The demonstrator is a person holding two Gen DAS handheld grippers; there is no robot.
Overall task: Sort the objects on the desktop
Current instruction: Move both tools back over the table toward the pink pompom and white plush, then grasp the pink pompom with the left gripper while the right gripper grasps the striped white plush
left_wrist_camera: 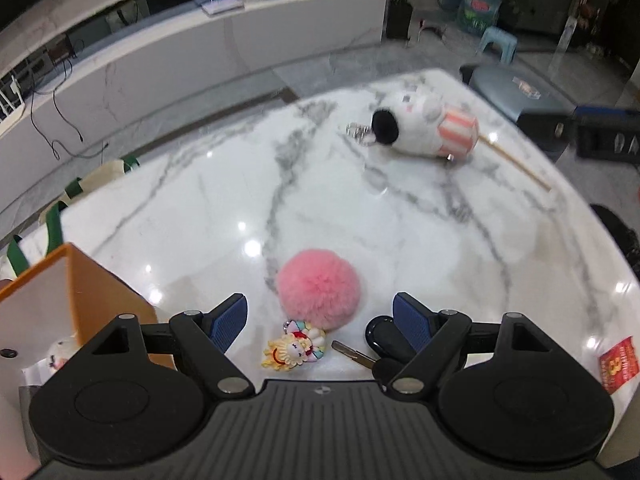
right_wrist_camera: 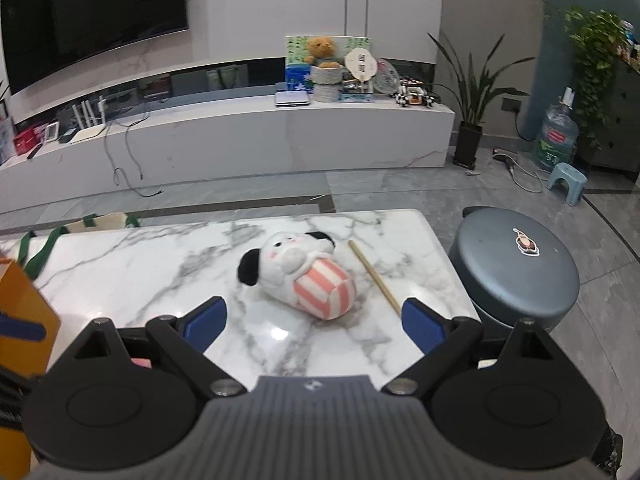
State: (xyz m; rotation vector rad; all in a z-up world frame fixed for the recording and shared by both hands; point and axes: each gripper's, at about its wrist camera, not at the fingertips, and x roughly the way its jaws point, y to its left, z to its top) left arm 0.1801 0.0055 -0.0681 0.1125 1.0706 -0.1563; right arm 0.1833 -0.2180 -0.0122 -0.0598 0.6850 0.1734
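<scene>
because the pink pompom [left_wrist_camera: 319, 288] lies between the left gripper [left_wrist_camera: 320, 322]'s spread, empty fingers, beside the orange box [left_wrist_camera: 76, 292], closing could snag the key [left_wrist_camera: 354, 354]; right gripper [right_wrist_camera: 314, 318] gapes empty too.

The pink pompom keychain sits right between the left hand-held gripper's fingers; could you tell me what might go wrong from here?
1. The pink pompom is joined to a cartoon charm; closing the open left hand-held gripper on fluff alone might let it slip.
2. The black key fob lies against the gripper's right finger and could be dragged along.
</scene>
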